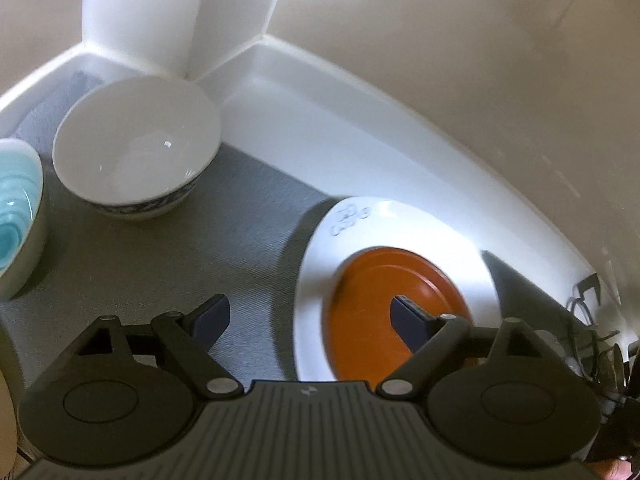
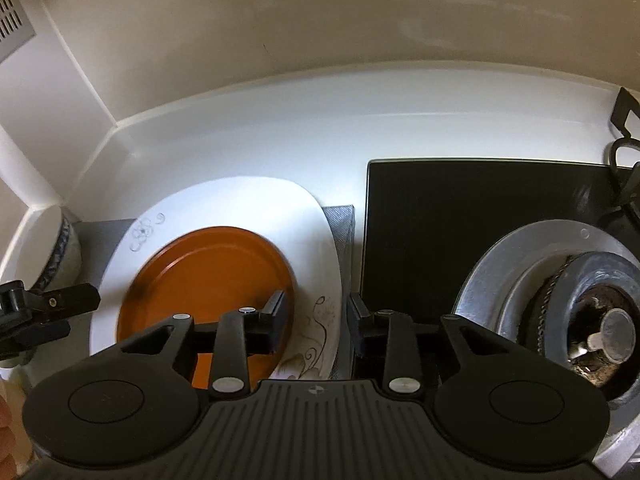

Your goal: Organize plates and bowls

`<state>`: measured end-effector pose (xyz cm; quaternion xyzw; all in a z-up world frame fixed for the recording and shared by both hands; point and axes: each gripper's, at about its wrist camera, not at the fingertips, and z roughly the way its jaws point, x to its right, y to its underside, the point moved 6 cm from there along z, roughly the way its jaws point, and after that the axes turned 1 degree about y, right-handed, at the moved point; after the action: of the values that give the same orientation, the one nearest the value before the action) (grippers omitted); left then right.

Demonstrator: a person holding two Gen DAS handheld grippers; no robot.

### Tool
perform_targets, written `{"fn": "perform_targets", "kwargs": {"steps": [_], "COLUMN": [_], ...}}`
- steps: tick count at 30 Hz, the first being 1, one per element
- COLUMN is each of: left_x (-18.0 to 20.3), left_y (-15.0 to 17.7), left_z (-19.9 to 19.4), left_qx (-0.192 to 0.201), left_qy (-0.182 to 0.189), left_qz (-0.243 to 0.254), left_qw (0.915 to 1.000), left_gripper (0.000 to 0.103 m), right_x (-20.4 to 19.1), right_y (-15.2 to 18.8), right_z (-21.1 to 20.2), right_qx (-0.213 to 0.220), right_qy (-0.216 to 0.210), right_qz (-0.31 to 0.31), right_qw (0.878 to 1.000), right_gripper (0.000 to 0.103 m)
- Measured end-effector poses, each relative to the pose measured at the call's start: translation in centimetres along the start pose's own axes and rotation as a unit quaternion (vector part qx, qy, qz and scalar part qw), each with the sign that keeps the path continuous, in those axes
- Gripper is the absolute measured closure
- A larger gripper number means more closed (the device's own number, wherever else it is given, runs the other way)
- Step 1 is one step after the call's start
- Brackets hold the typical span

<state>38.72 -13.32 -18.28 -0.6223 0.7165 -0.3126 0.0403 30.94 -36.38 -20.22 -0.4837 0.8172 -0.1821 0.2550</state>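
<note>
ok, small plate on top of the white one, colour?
Orange small plate, plain; clearest in the right wrist view.

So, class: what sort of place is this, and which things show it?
Most likely a home kitchen counter: a gas burner beside stacked plates, orange plate on white plate, with a white bowl nearby.

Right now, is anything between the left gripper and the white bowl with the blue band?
Nothing visible. The left gripper is open over bare grey mat; the white bowl stands ahead-left, with the teal bowl off to its left side.
</note>
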Motion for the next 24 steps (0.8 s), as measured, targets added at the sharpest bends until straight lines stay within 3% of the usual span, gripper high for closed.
{"fn": "perform_targets", "kwargs": {"steps": [3,12,24], "left_x": [-0.2,1.2,-0.3], "left_y": [0.3,1.5,0.9], "left_z": [1.3,2.1,2.0], "left_qx": [-0.015,-0.029,-0.023], "left_qy": [-0.004,0.046,0.028], "left_qz": [0.001,0.022,0.008], "left_qw": [0.9999,0.9983,0.9993], "left_gripper": [0.012,0.012,0.012], "right_x": [-0.2,-0.9,-1.0], "right_y": [0.3,1.3,1.9], "right_z": [0.6,-0.1,-1.3], "right_qx": [-0.009,-0.011,-0.014], "right_qy": [-0.006,0.006,-0.013], "right_qz": [0.002,-0.027,-0.004], "right_qw": [1.000,1.000,1.000], "right_gripper": [0.066,0.080,0.077]}}
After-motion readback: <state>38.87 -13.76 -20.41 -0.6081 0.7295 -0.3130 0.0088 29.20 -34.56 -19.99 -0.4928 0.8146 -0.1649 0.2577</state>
